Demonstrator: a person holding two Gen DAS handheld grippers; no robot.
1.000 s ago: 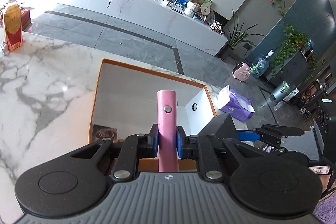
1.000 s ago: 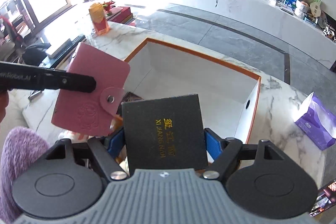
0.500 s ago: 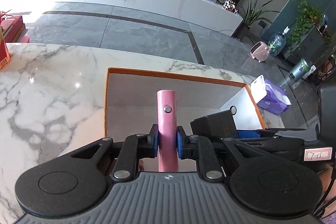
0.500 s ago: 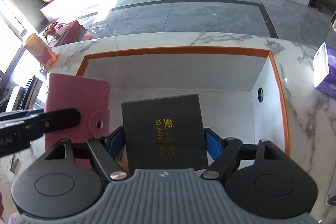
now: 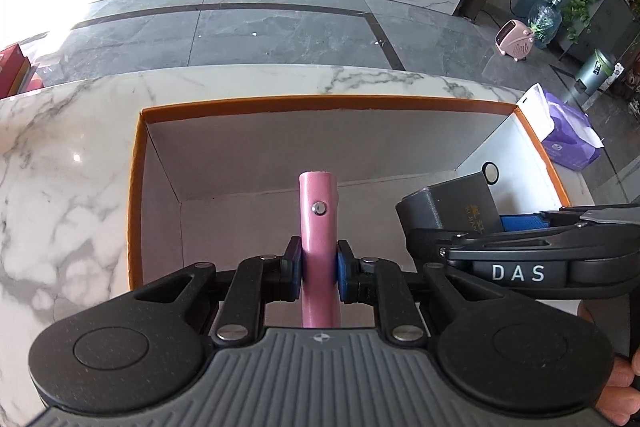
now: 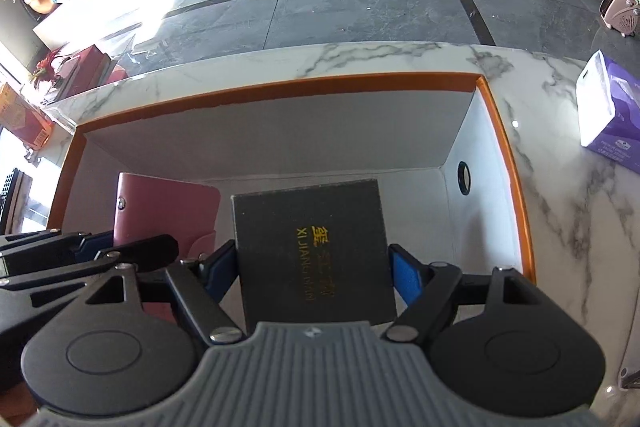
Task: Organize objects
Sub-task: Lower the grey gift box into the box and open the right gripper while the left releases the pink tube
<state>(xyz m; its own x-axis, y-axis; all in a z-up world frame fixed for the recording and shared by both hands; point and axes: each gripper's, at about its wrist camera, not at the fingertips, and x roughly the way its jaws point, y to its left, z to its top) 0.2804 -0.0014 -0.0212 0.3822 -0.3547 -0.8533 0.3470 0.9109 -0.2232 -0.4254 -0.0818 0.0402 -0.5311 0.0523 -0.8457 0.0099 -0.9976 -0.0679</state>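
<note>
A pink snap-button card wallet [image 5: 318, 227] is pinched edge-on between the narrow-set blue pads of the left gripper [image 5: 318, 265], its silver snap facing the camera. It hangs inside the mouth of an orange-rimmed white box [image 5: 320, 101], over the box's left half. Just to its right, a dark grey square box with gold lettering [image 6: 310, 251] sits clamped flat between the widely spread pads of the right gripper [image 6: 312, 269], also within the open box and over its right half, near the side wall with a round hole. The two held things are beside each other and apart, as far as the views show; whether either touches the box's floor cannot be told.

The orange-rimmed box stands on a white marble table [image 5: 60, 163] close to its far edge. A purple tissue pack [image 6: 612, 123] lies on the table near the right edge, well apart from the box. A red carton [image 6: 24, 119] stands toward the far left corner. Beyond the far edge is grey tiled floor [image 5: 280, 31].
</note>
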